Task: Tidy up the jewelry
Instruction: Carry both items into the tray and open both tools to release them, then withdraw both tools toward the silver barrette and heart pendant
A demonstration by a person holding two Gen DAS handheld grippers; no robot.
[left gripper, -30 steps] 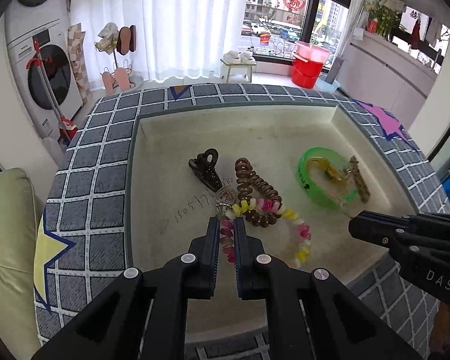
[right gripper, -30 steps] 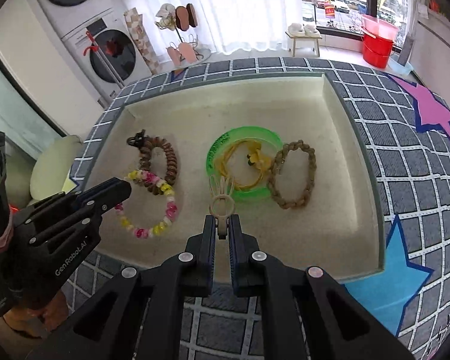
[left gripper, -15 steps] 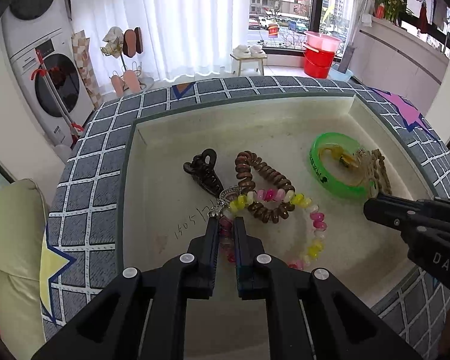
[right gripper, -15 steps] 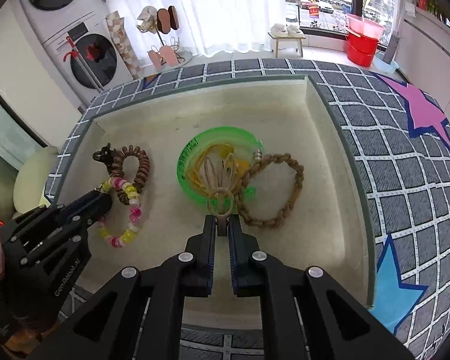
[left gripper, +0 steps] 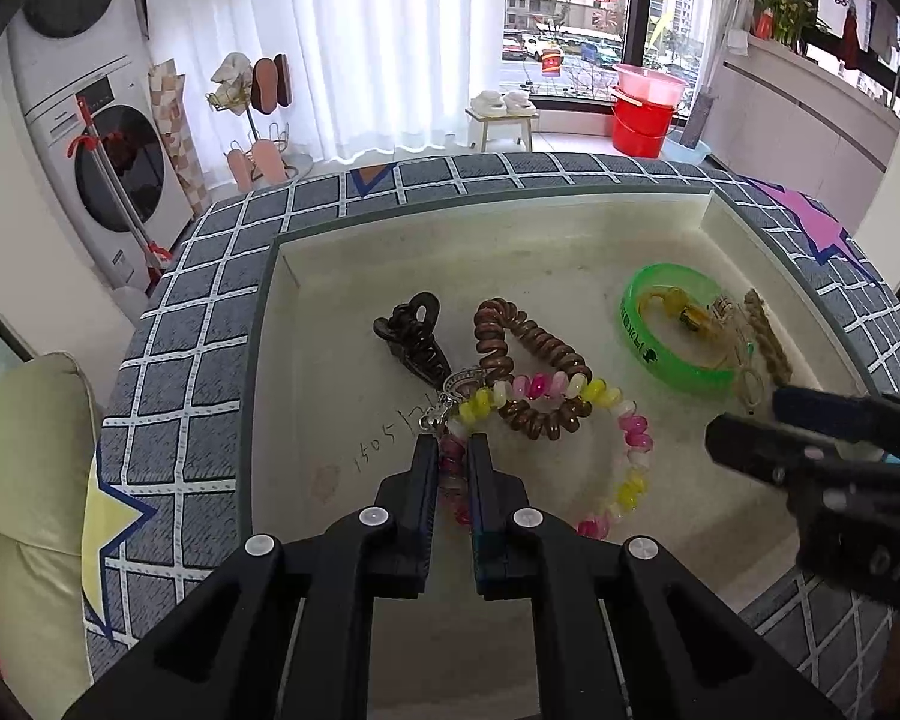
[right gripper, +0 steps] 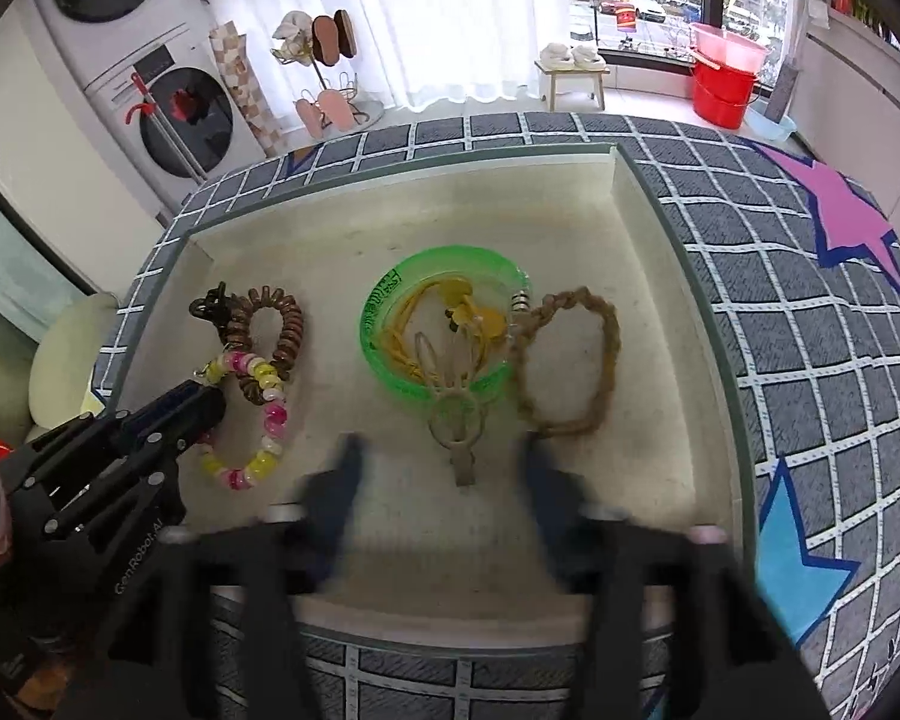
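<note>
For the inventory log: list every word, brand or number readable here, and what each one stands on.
"GenRobot.AI": white lettering on the left gripper body.
"DAS", cut off by the frame edge: on the right gripper body.
Handwritten digits on the tray floor: not surely readable.
Dark print on the green bangle: too small to read.

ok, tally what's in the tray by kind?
Bracelets/bangles: 3 — beaded bracelet, green bangle, braided bracelet
Hair pieces: 3 — claw clip, coil tie, clear clip
Yellow cord: 1
Total: 7
</note>
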